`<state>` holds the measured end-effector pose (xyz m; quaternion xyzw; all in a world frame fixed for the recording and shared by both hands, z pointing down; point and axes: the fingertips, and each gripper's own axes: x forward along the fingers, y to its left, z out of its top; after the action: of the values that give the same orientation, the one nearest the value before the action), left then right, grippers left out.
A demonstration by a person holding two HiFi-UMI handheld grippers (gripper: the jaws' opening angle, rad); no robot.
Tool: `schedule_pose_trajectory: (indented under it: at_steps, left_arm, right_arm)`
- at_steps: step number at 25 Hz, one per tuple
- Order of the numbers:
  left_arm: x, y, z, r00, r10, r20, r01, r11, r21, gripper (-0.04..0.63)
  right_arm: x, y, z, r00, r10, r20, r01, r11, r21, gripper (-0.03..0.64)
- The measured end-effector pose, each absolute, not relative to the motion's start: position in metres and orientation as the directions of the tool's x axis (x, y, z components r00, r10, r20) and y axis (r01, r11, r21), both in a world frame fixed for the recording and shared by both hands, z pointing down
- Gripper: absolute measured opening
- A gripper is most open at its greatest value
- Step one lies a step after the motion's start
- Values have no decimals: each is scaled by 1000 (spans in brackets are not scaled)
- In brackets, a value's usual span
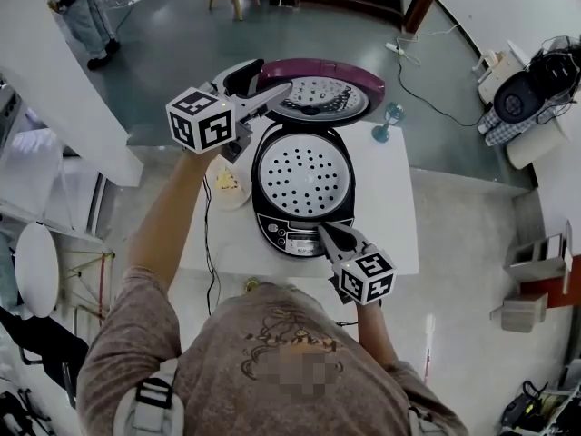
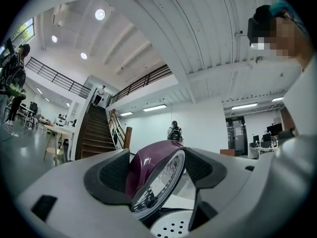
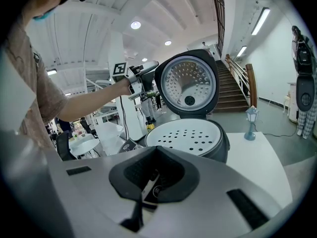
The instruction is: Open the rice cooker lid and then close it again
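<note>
The black rice cooker [image 1: 302, 184] stands on the white table [image 1: 390, 216] with its purple lid [image 1: 322, 94] swung up and back, showing the perforated inner plate. My left gripper [image 1: 268, 87] is at the lid's left rim; in the left gripper view the lid [image 2: 148, 167] sits edge-on between the jaws, which are shut on it. My right gripper [image 1: 325, 232] is at the cooker's front control panel, jaws shut with nothing held. In the right gripper view the right gripper [image 3: 154, 177] points at the cooker [image 3: 188, 138], with the raised lid [image 3: 188, 83] and the left gripper [image 3: 146, 68] behind.
A small bowl [image 1: 227, 187] with food sits on the table left of the cooker. A blue lantern figurine [image 1: 388, 121] stands at the table's far right corner. A black cable [image 1: 209, 243] runs down the table's left side. A person stands far off on the floor.
</note>
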<state>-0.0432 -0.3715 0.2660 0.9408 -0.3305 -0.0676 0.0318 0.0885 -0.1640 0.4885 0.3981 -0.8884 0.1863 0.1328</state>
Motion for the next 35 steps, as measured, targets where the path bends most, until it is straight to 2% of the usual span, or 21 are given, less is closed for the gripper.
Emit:
schedule_pose_trajectory:
  at_steps: [35]
  left_arm:
    - [-41,-295,293,809,-577,-110,-567,-816,112,347]
  right_arm:
    - [88,-164,489,-627,-679,382,-774,598,-208,3]
